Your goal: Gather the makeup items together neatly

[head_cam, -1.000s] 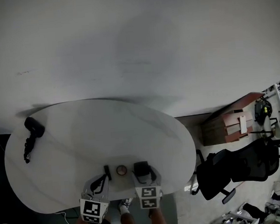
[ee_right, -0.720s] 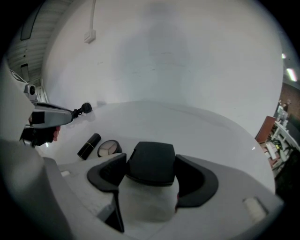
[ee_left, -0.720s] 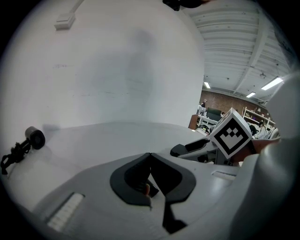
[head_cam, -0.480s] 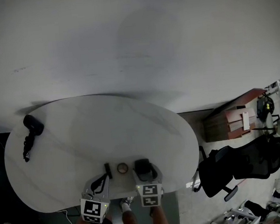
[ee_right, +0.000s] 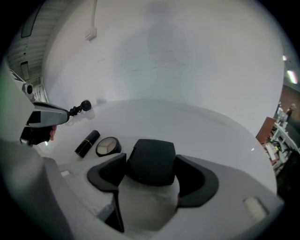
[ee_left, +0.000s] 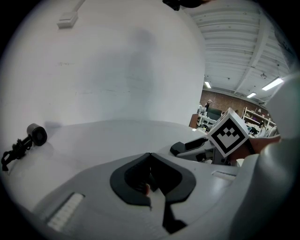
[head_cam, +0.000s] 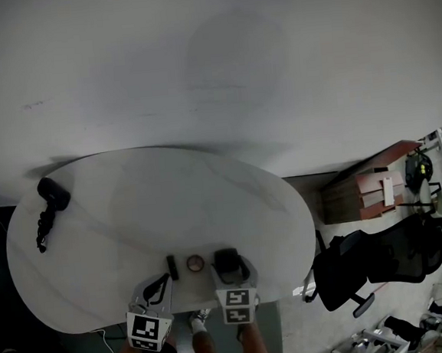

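Note:
Three makeup items lie in a row at the near edge of the white oval table (head_cam: pixel 155 208): a black lipstick (head_cam: pixel 171 267) (ee_right: pixel 87 143), a round compact (head_cam: pixel 195 263) (ee_right: pixel 108 146) and a black square case (head_cam: pixel 226 262) (ee_right: pixel 151 159). My right gripper (head_cam: pixel 228 272) (ee_right: pixel 152 172) is shut on the black square case, just right of the round compact. My left gripper (head_cam: pixel 160 285) (ee_left: pixel 150 176) sits left of the lipstick, its pads together with nothing between them. The right gripper's marker cube (ee_left: pixel 228 132) shows in the left gripper view.
A black hair-dryer-like device with a coiled cord (head_cam: pixel 50 202) (ee_left: pixel 33 135) (ee_right: pixel 80 107) lies at the table's far left edge. A black office chair (head_cam: pixel 367 263) and a wooden cabinet (head_cam: pixel 364 190) stand on the floor to the right. A plain white wall rises behind the table.
The head view shifted slightly. Both grippers and the three items stay where they were.

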A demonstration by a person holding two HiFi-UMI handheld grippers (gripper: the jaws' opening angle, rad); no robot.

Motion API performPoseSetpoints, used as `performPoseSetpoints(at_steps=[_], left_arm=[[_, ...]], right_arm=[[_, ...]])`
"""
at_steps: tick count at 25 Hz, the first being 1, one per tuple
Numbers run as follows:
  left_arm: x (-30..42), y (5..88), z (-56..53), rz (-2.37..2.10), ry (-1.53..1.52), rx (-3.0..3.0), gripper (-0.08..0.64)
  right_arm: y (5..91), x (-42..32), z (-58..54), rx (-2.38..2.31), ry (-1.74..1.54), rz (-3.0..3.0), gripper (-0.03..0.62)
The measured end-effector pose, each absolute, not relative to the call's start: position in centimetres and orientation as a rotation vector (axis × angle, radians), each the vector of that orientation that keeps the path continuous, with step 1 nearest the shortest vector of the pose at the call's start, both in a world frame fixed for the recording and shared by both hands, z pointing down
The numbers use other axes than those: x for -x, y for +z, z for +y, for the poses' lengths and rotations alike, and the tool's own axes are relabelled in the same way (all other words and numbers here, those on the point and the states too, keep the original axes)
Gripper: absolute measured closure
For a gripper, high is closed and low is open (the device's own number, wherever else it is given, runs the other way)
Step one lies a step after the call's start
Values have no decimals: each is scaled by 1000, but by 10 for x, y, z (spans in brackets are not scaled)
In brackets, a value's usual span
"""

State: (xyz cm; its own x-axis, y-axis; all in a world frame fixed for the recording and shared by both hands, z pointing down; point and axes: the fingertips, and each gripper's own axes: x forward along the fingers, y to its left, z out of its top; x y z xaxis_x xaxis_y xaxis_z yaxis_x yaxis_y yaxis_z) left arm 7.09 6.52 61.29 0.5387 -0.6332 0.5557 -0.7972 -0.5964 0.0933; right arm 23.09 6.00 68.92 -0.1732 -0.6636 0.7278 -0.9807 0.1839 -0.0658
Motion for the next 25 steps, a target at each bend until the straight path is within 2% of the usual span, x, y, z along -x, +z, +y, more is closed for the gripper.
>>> performPoseSetpoints(at_steps=[15,25], left_arm=[[-66,599,69,-1199,663,-2462,549],[-71,549,67,-1271,581,-2528,549]], right_arm=[[679,-230,68,-1556,806,-1930,250],[617,-232,63,-1614,705,-2016,250]])
